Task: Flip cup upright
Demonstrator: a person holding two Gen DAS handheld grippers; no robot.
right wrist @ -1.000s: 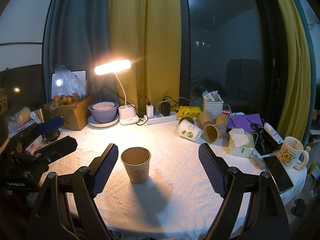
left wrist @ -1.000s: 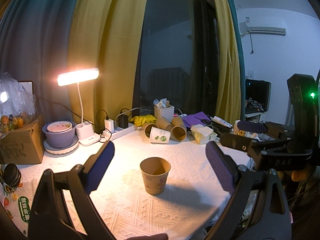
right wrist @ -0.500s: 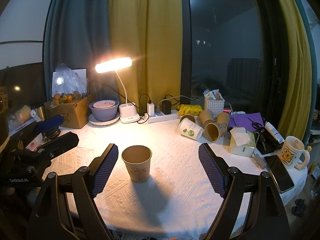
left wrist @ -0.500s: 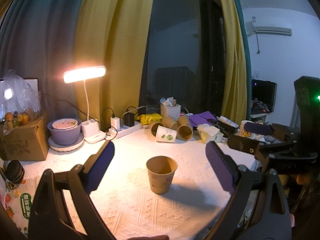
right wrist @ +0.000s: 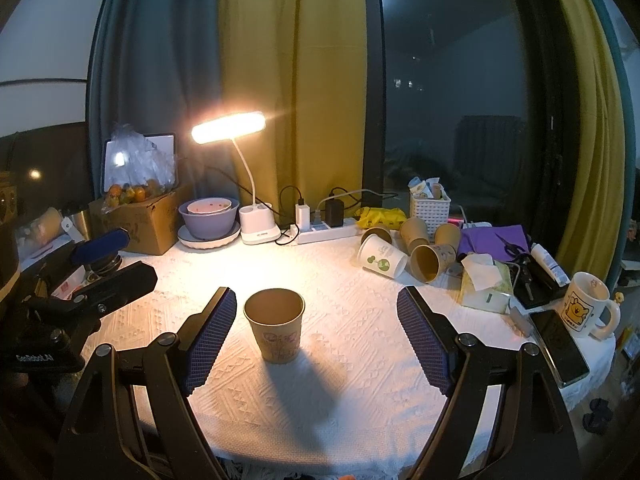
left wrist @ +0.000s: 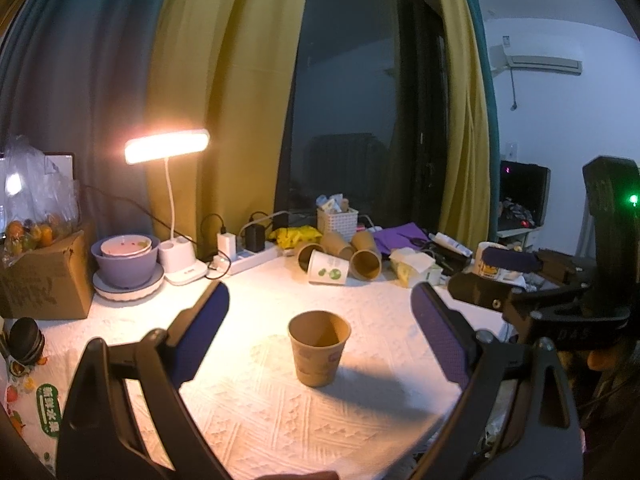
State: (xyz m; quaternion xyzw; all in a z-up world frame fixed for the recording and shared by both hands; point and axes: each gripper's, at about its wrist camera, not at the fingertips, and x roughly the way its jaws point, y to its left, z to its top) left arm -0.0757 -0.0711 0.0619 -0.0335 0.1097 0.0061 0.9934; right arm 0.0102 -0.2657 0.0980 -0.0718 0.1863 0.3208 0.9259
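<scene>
A brown paper cup [left wrist: 319, 347] stands upright, mouth up, on the white tablecloth [left wrist: 256, 412]; it also shows in the right wrist view [right wrist: 275, 330]. My left gripper [left wrist: 320, 336] is open and empty, its blue pads wide apart on either side of the cup, not touching it. My right gripper [right wrist: 316, 336] is open and empty, with the cup just inside its left pad, apart from it. Each gripper shows in the other's view: the right gripper [left wrist: 516, 276] at the right, the left gripper [right wrist: 100, 264] at the left.
Several paper cups [right wrist: 404, 250] lie on their sides at the back right near a white basket [right wrist: 430, 210]. A lit desk lamp [right wrist: 256, 216], bowls [right wrist: 208, 216], power strip [right wrist: 328, 232] and cardboard box [right wrist: 140, 216] line the back. A tissue pack [right wrist: 484, 284], phone [right wrist: 558, 340] and mug [right wrist: 586, 310] sit right.
Both wrist views have shifted slightly, so the cup sits a little differently in each. The cup stands upright throughout and both grippers stay open.
</scene>
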